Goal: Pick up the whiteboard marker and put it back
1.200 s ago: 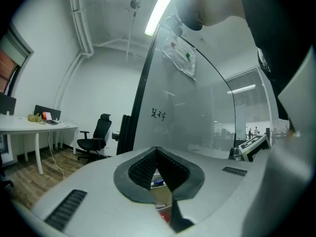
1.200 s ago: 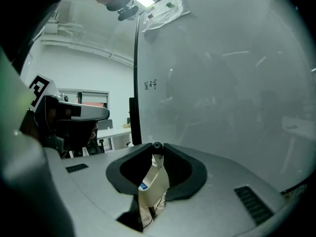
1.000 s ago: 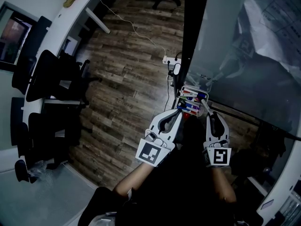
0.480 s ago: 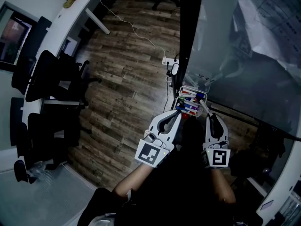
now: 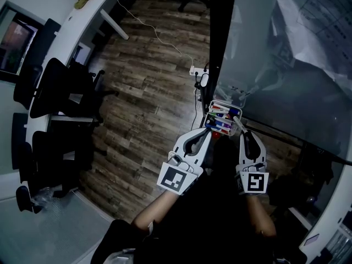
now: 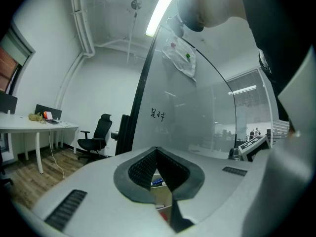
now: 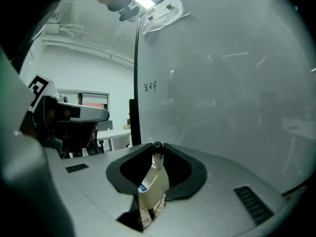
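Note:
A white whiteboard marker (image 7: 152, 180) with a black tip stands upright between the jaws of my right gripper (image 7: 157, 154), which is shut on it. In the head view the marker (image 5: 238, 125) pokes out of the right gripper (image 5: 245, 134) toward a small white tray (image 5: 212, 105) of several coloured markers at the foot of the glass whiteboard (image 5: 275, 65). My left gripper (image 5: 207, 132) sits just left of the tray. Its jaws meet with nothing between them (image 6: 157, 152). A bit of the tray (image 6: 160, 194) shows below them.
Black office chairs (image 5: 55, 87) and a long white desk (image 5: 71, 21) stand at the left. A power strip with a cable (image 5: 199, 70) lies on the wooden floor beyond the tray. The whiteboard's dark post (image 5: 223, 32) rises beside it.
Almost nothing: both grippers have drifted a few pixels left, and the marker stays held by the tray.

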Demonstrator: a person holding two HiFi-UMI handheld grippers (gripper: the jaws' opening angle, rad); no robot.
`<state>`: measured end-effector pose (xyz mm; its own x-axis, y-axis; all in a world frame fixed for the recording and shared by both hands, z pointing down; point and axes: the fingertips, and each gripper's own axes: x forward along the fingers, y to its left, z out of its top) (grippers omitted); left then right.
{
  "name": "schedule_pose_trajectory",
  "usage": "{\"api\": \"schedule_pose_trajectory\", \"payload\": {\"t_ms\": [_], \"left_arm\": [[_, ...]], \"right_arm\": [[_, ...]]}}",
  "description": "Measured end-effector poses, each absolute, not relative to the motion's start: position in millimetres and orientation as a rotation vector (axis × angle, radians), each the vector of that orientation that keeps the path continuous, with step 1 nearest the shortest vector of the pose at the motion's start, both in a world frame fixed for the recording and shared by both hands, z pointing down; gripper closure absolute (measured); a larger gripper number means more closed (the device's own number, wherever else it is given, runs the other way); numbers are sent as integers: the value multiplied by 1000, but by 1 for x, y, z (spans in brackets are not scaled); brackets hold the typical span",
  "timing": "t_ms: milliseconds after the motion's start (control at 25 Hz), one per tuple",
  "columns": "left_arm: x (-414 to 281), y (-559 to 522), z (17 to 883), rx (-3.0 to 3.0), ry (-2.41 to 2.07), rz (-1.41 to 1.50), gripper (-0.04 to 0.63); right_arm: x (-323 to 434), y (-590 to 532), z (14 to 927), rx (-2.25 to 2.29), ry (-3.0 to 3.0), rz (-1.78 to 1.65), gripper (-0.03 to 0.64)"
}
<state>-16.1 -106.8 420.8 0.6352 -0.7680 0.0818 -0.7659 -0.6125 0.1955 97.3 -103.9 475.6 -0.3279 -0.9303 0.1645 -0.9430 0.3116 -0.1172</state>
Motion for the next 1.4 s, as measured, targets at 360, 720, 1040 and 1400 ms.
{"api": "schedule_pose_trajectory", "payload": {"t_ms": [360,720,1040,1400], "left_arm": [[-20,-114,419,2642,-1280,-24,588],[-22,-119,420,2629,-1283,-27,588],[-23,-121,421,2628,-1283,-30,588],[-21,-114,417,2637,-1267,-41,588]], "right_arm": [[91,-115,471,1766,-2512,270,537],[87,-123,468,1759,-2525,262,537],[88,-117,477,1742,-2529,302,535],[93,-110,473,1769,-2517,296,535]]}}
